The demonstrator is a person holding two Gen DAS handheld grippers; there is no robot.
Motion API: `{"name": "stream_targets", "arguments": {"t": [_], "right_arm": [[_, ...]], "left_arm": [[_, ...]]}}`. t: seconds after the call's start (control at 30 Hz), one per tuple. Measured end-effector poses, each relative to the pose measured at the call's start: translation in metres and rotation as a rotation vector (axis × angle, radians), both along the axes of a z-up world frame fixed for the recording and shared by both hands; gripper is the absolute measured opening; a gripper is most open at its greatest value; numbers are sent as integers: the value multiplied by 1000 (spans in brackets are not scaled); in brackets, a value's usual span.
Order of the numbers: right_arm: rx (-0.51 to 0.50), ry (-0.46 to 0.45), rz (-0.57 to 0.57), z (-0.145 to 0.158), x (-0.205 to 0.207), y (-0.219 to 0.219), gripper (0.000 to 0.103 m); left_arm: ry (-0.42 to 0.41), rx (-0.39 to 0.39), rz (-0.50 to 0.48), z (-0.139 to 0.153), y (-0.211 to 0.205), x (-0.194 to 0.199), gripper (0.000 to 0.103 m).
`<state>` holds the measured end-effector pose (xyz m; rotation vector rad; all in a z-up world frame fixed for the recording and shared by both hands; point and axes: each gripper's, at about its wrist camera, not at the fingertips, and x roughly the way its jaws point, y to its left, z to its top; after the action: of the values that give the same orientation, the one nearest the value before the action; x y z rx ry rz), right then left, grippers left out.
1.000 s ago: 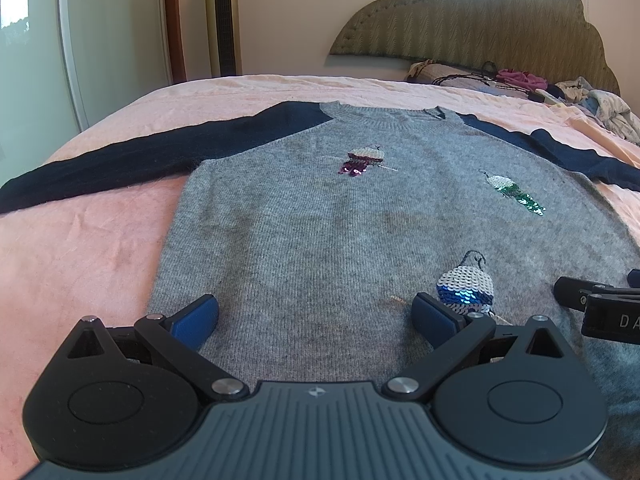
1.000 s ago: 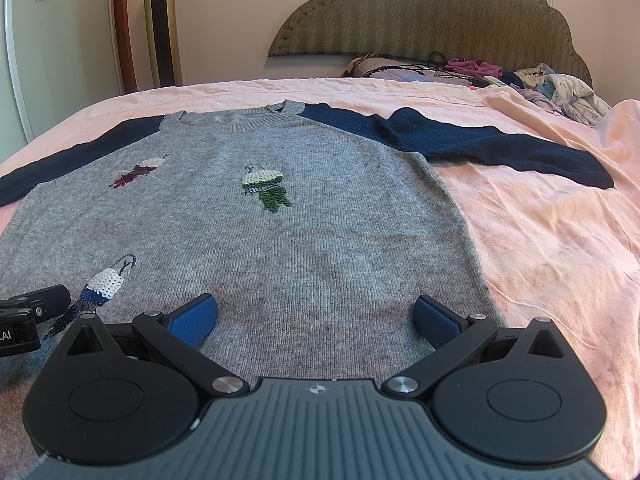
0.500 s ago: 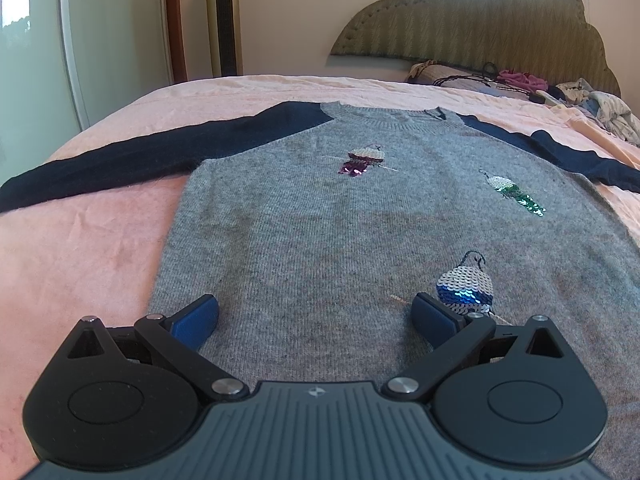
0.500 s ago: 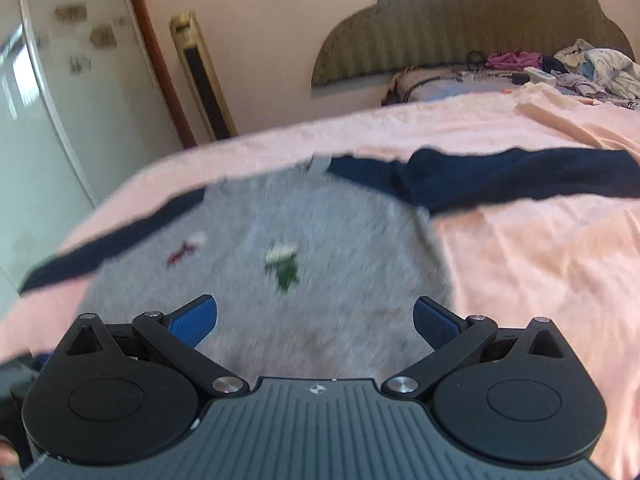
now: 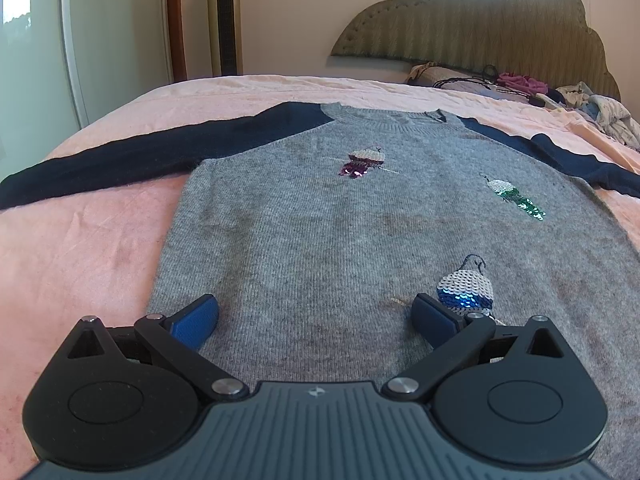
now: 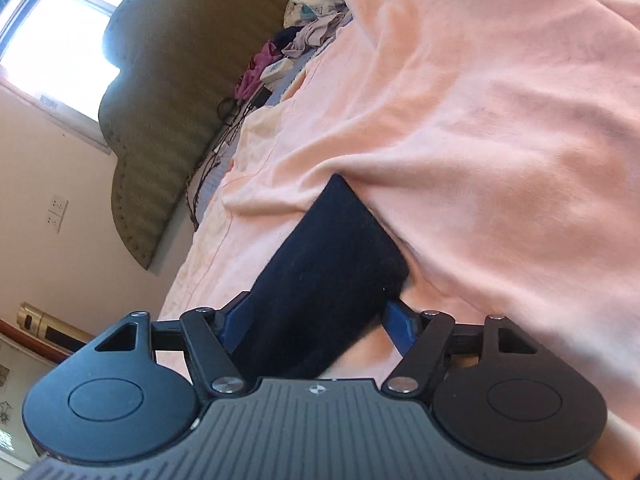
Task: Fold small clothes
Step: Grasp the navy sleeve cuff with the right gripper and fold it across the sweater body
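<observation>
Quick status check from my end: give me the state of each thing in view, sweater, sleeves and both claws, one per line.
Sweater: spread flat on the pink bedspread, front up, unfolded.
Left sleeve: stretched out straight.
Right sleeve: its cuff end lies between the right claw's fingers.
Left claw: open, empty, over the sweater's hem.
Right claw: rolled sideways, jaws have just been closing around the sleeve, not yet visibly pinching it.
Clothes pile: heaped loose by the headboard.

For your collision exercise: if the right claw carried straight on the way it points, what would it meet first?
The navy sleeve, which already lies between the right claw fingers. Past its end comes the raised fold of pink sheet; depth there is unclear.
</observation>
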<state>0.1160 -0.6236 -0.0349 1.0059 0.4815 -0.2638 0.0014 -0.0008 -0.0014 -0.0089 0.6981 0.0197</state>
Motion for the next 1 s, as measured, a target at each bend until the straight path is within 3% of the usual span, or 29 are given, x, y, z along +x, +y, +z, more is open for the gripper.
{"name": "stream_targets", "arguments": {"t": [0.03,0.07,0.1,0.2,0.3,0.47,0.57,0.63,0.67,0.7,0.73,0.83,0.87,1.0], "right_arm": [[-10,5,-6,-2,4,1,60],[-32,27,-4,-4,9,1,40],[-53,54,1,-7,13,4,13],[-86,56,-6,4,16,12,13],[-163,-31,79,36,12,50,14],[-220,-235,435,96,18,183,14],[-129,-292,643,105,35,268,14],[-99,-273,731,98,48,314,17],[-98,-234,772,92,55,336,36],[-95,-192,789,85,60,349,72],[-85,-160,769,79,53,360,83],[-81,-182,762,65,19,360,83],[-108,-168,760,60,6,357,83],[-276,-138,718,37,-35,330,82]], "left_arm": [[0,0,0,0,0,0,103],[0,0,0,0,0,0,103],[-1,-2,0,0,0,0,103],[-4,-10,1,0,1,-1,103],[-6,-15,2,0,1,-1,103],[-6,-15,2,1,1,-1,103],[-6,-15,2,0,1,-1,103],[-5,-11,1,0,0,-1,103],[-4,-9,0,0,0,-1,103],[-4,-7,-1,0,0,-1,103],[-4,-5,-2,1,0,-1,103],[-5,-10,-11,6,1,-5,103],[0,-53,-20,13,4,-5,103],[10,-382,-111,58,20,31,103]]}}
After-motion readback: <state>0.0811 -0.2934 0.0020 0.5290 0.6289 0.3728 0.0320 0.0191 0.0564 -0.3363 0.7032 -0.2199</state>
